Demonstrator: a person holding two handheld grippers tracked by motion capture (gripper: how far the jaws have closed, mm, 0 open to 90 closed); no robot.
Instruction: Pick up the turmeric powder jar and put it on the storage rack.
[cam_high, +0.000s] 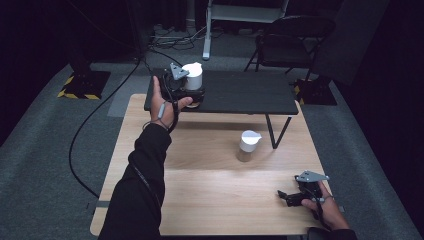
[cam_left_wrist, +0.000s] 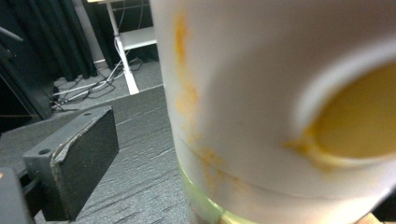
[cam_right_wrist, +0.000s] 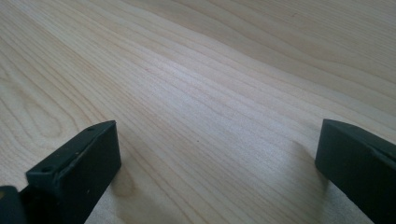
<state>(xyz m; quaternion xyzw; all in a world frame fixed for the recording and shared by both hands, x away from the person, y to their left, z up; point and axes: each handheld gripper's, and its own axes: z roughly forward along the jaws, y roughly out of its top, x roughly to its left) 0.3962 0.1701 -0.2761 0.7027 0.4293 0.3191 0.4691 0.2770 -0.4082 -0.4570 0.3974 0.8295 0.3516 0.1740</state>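
Nearest the high camera, a dark sleeve (cam_high: 137, 195) comes in from the bottom edge and runs up and slightly right across the pale wooden desk (cam_high: 210, 200). Its hand (cam_high: 164, 106) holds the left gripper (cam_high: 189, 91) over the left end of a low black shelf (cam_high: 240, 92) that stands on thin legs at the desk's far side.

Between that gripper's jaws stands a white container (cam_high: 192, 76), upright, its long axis vertical, resting on the shelf top. In the left gripper view the container (cam_left_wrist: 280, 107) is very close, streaked with orange-yellow stains; a round yellow-filled opening on its side faces the lens, and a greenish band rings its base. One black jaw sits clear of the container's side with bare shelf surface showing between them; the opposite jaw is hidden behind the container, so whether the gripper has hold of it cannot be told.

A second white container (cam_high: 248, 144) stands upright near the middle of the desk, just in front of the shelf's leg, with a small spout or tab at its top pointing right.

At the desk's near right corner the other hand (cam_high: 327, 207) holds the right gripper (cam_high: 284, 196) low over the wood, pointing left. In the right gripper view its two black jaws are spread wide apart with nothing between them but bare wood grain (cam_right_wrist: 201, 93).
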